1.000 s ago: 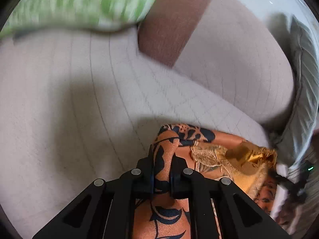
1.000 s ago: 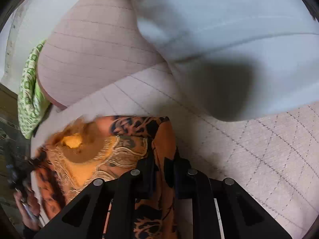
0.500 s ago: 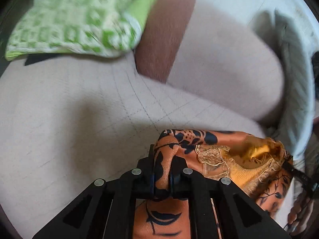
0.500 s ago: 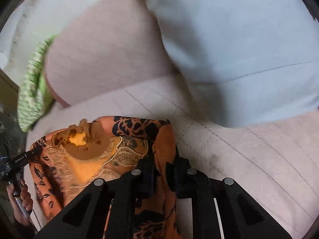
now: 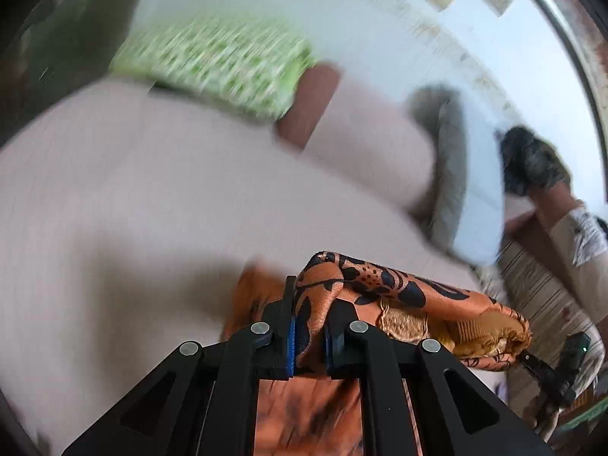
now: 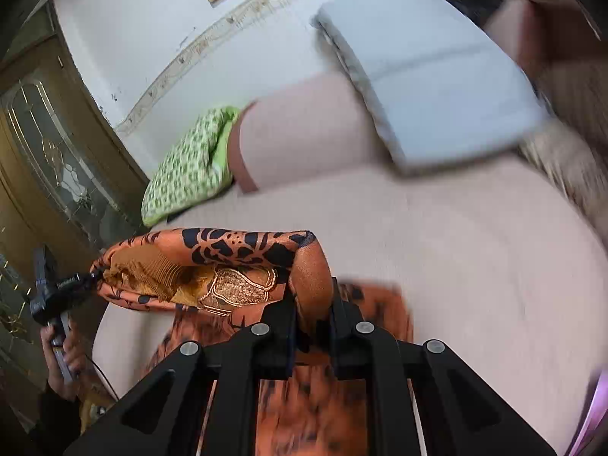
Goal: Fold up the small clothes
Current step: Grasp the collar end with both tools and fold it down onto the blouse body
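An orange garment with black leaf print and gold embroidery [image 5: 399, 288] is stretched between both grippers above a pale pink quilted sofa seat [image 5: 133, 197]. My left gripper [image 5: 308, 326] is shut on one top corner of the garment. My right gripper [image 6: 312, 304] is shut on the other corner of the garment [image 6: 228, 254]. The rest of the cloth hangs down below the fingers and is blurred. In the right wrist view the left gripper [image 6: 57, 288] shows at the far end of the cloth. In the left wrist view the right gripper [image 5: 551, 368] shows likewise.
A green patterned cushion [image 6: 186, 167] lies at the sofa's end by a brown armrest [image 5: 307, 106]. A pale grey cushion [image 6: 429, 72] leans on the sofa back. A wooden door [image 6: 49, 144] stands at the left. A pink item [image 6: 592, 414] shows at the lower right edge.
Both grippers have lifted the garment up off the seat and tilted upward, so wall, door and cushions now show. The cloth between them is pulled tauter.
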A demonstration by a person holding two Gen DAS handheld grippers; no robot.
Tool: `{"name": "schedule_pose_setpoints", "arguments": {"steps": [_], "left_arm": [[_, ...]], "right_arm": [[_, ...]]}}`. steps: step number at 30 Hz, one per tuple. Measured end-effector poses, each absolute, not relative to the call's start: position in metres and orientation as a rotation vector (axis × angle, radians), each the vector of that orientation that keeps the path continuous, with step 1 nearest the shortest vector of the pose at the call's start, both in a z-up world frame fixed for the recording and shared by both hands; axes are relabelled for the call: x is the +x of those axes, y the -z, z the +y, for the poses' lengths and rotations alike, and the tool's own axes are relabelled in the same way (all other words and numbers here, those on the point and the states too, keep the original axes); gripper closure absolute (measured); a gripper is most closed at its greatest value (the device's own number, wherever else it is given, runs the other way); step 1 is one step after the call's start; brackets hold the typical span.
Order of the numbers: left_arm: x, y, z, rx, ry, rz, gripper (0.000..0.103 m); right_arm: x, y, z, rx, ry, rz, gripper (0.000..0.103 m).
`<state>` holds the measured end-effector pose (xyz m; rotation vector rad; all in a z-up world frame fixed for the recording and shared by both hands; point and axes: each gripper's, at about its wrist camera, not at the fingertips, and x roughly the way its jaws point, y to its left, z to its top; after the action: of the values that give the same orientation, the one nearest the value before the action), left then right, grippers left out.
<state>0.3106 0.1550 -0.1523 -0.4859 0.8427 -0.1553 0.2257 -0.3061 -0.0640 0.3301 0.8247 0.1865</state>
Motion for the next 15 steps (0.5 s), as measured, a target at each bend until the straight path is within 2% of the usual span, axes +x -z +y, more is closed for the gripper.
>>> {"name": "schedule_pose_setpoints", "arguments": {"steps": [5,7,9,15], "left_arm": [[0.259,0.242,0.163,-0.572,0.059,1.026,0.094],[0.249,0.232,0.174,-0.654,0.09,0.965,0.092],[0.245,0.222,0.174,-0.611,0.084,0.925,0.092],[0.245,0.226,0.152,-0.501,0.063,0.997,0.092]], "right_arm": [[0.177,0.14,-0.288,0.277,-0.069,0.972,0.09],[0.169,0.144,-0.287,0.256,-0.035,0.991,0.09],[0.16,0.131,-0.286,0.257,-0.043,0.951,0.089],[0.151,0.144,-0.288,0.26,0.007,1.0,0.089]]}}
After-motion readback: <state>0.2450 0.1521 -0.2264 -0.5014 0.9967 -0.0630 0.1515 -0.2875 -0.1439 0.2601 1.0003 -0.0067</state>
